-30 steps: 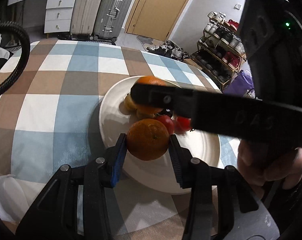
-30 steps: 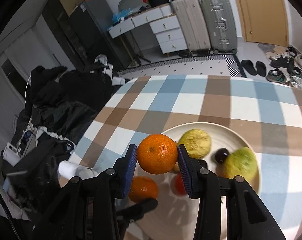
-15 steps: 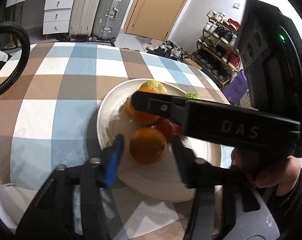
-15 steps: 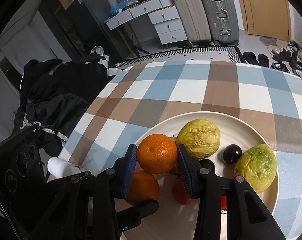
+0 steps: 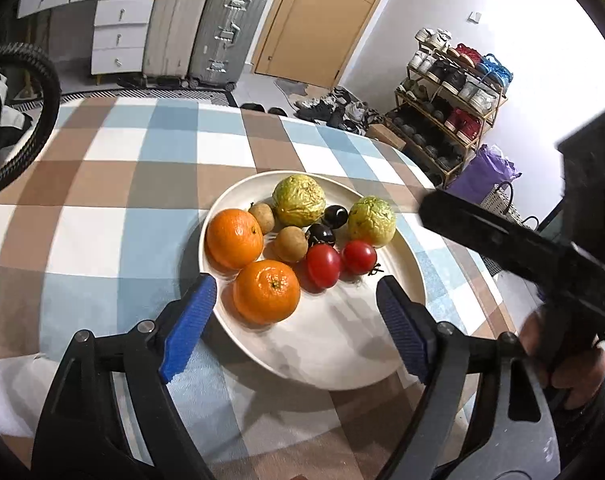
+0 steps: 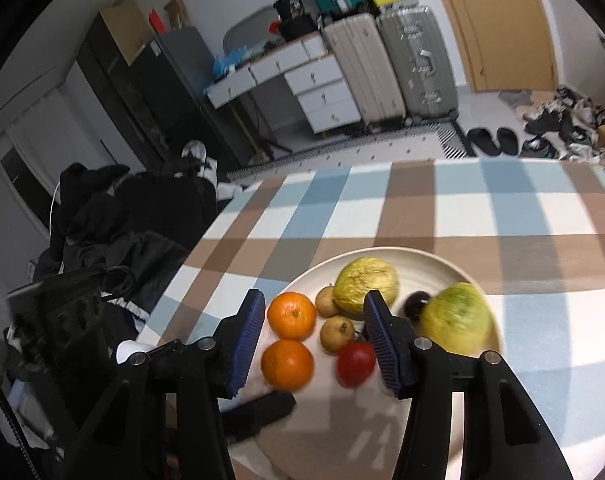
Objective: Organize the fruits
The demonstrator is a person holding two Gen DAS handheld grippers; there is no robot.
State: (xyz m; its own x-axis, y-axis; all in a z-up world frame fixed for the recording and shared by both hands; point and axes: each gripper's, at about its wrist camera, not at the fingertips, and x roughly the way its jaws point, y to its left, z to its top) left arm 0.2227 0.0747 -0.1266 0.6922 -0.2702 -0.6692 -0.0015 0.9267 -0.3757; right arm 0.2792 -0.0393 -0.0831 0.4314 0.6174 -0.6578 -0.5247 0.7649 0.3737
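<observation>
two oranges (image 5: 266,297) lie side by side on the white plate (image 5: 342,360) among tomatoes (image 5: 322,266) and wrinkled green fruit (image 5: 298,200); they look firm, light and prone to roll, best pinched across the widest part. the left gripper (image 5: 290,320) hangs wide open and empty near the closer orange. the right gripper (image 6: 310,336) is likewise spread, holding nothing.

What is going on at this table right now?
A person is sorting fruit onto a white plate with two handheld grippers. Both the left gripper and the right gripper are open and hold nothing. Two oranges, two tomatoes, two yellow-green fruits and several smaller fruits lie on the plate.
</observation>
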